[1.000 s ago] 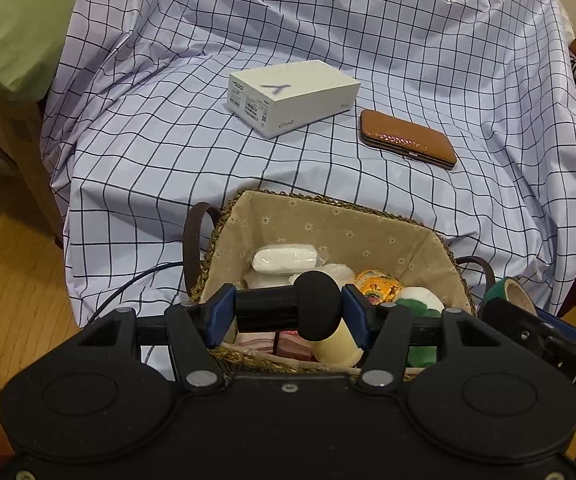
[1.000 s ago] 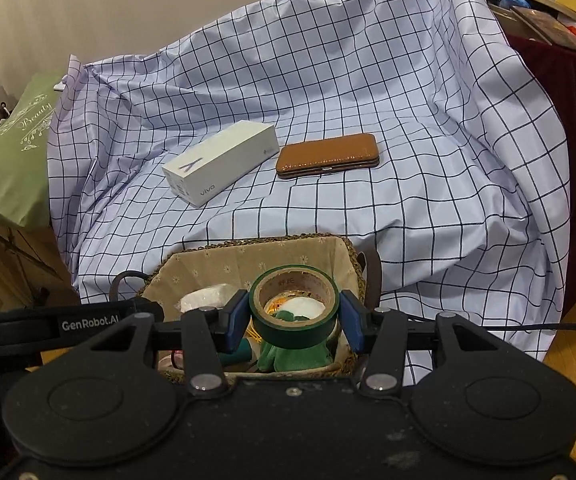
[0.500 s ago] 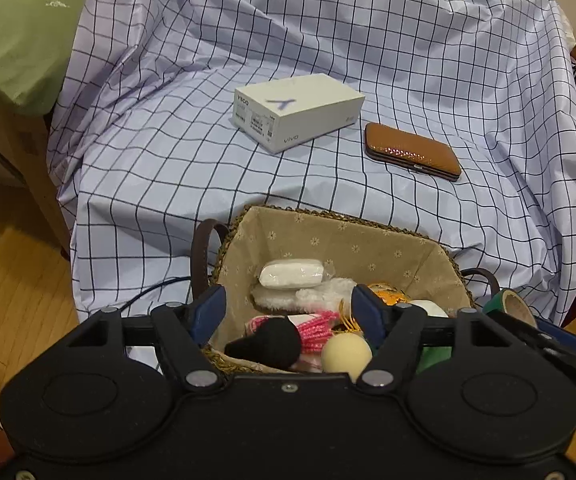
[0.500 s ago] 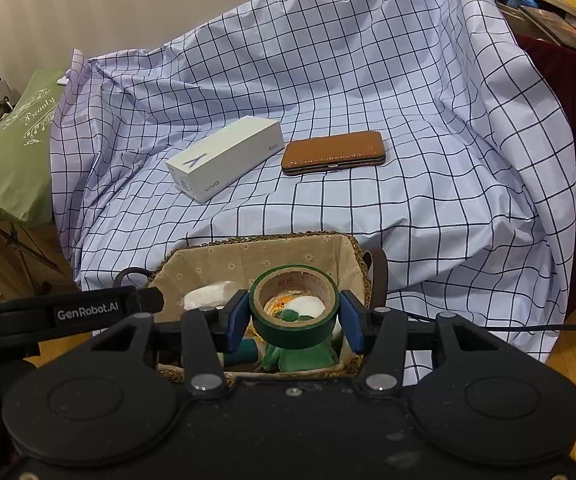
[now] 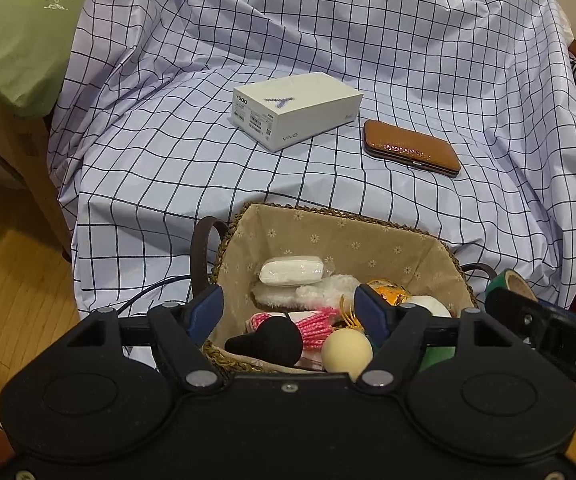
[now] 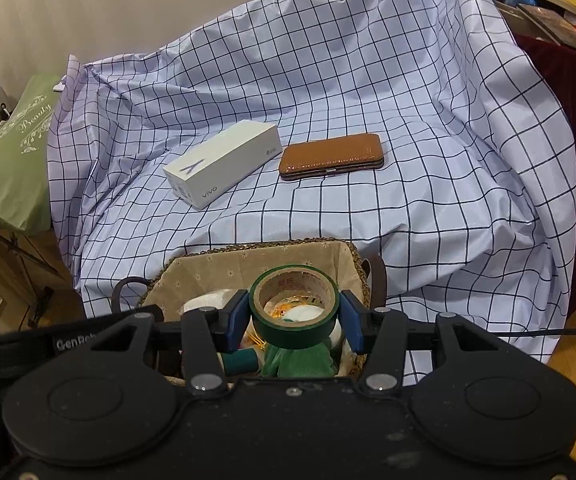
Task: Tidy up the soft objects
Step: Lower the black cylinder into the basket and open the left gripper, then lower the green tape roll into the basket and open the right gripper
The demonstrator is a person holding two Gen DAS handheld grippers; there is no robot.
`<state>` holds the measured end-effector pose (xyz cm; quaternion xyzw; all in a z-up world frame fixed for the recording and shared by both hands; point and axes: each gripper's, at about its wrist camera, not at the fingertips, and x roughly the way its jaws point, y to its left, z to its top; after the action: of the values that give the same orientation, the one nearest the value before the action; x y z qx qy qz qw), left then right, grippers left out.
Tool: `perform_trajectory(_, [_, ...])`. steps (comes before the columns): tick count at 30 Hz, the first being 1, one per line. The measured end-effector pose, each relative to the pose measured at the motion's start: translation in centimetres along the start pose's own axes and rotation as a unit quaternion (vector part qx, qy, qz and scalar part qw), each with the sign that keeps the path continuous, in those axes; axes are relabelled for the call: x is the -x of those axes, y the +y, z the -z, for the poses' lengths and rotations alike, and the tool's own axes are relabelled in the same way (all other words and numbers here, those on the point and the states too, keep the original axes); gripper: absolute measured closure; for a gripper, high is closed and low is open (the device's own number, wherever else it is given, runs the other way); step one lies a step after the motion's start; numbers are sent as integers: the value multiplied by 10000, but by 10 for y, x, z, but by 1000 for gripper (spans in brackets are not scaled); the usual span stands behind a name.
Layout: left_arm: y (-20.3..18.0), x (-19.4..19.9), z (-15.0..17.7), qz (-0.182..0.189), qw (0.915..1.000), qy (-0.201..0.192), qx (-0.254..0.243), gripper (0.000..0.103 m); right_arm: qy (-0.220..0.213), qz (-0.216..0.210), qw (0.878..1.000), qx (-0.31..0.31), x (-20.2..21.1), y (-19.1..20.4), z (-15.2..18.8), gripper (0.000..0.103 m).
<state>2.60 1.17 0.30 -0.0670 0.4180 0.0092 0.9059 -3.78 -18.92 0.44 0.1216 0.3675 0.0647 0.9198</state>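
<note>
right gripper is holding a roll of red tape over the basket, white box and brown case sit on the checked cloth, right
Not quite: the tape roll in the right gripper is green, as the right wrist view shows. It is over the woven basket; the white box and brown case lie on the checked cloth.

On the cloth (image 5: 168, 168), the box (image 5: 296, 110) lies at 12 o'clock from the basket (image 5: 328, 232), the case (image 5: 411, 148) at 1 o'clock.

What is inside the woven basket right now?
The basket holds a wrapped white pad, white fluffy piece, pink cord, black foam piece, cream ball, green cloth. Lower layers are covered.
</note>
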Motion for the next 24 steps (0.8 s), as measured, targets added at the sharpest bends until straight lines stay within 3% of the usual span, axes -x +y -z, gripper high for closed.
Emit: perform_trajectory(24, [0,0,3,-116,9999,14,-75,29,531,-49,9986,-39,-23,16,-12,54])
